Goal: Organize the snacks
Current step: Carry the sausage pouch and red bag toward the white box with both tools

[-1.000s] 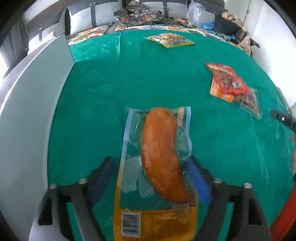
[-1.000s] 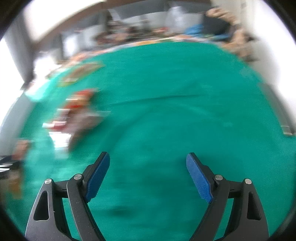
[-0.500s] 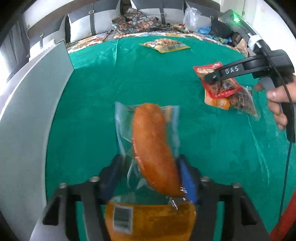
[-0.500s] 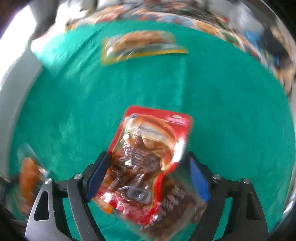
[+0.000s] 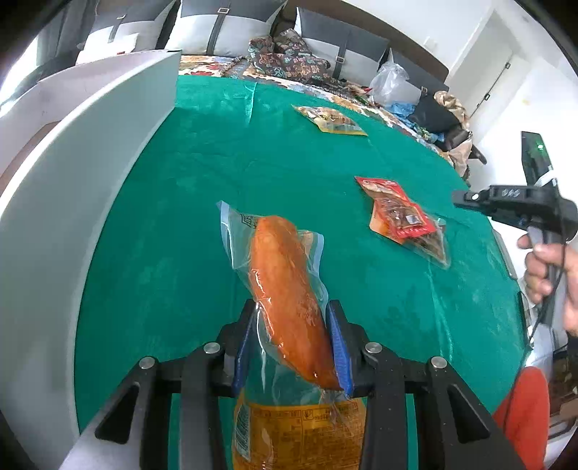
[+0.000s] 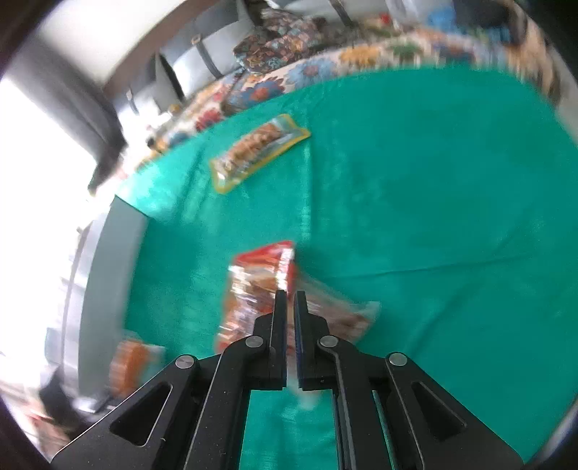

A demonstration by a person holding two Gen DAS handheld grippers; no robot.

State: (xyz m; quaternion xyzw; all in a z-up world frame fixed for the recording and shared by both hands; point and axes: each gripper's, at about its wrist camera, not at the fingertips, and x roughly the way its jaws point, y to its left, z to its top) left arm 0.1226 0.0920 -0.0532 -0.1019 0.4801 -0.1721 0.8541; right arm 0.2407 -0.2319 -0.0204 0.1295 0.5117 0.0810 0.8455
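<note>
Green cloth [image 5: 202,202]: a bright green cover spreads across the whole table and serves as the landmark for everything below; faint creases run across it.
White panel [image 5: 72,202]: a tall, pale, flat board stands along the left edge of the green cloth in the left wrist view.
Sofa [image 5: 202,32]: white cushions with dark straps sit beyond the far edge of the green cloth, with patterned fabric just in front of them.
Left gripper [image 5: 292,341]: at the near edge of the green cloth, its jaws have just been closing and now clamp both sides of the orange snack pack.
Orange snack pack [image 5: 289,300]: a clear pouch with a long orange piece inside and a yellow printed end, raised above the near middle of the green cloth, its far end pointing toward the sofa.
Right gripper [image 6: 291,300]: its jaws have just been closing and stand almost together; a thin clear edge seems pinched between the pads, though blur keeps this uncertain.
Red snack pack [image 6: 263,285]: a red and clear pouch of dark pieces, right of the cloth's middle, directly under the right gripper's tips.
Person's hand [image 5: 549,267]: at the right edge of the green cloth, gripping the right gripper's black handle.
Yellow snack pack [image 5: 330,121]: lies flat near the far edge of the green cloth.
</note>
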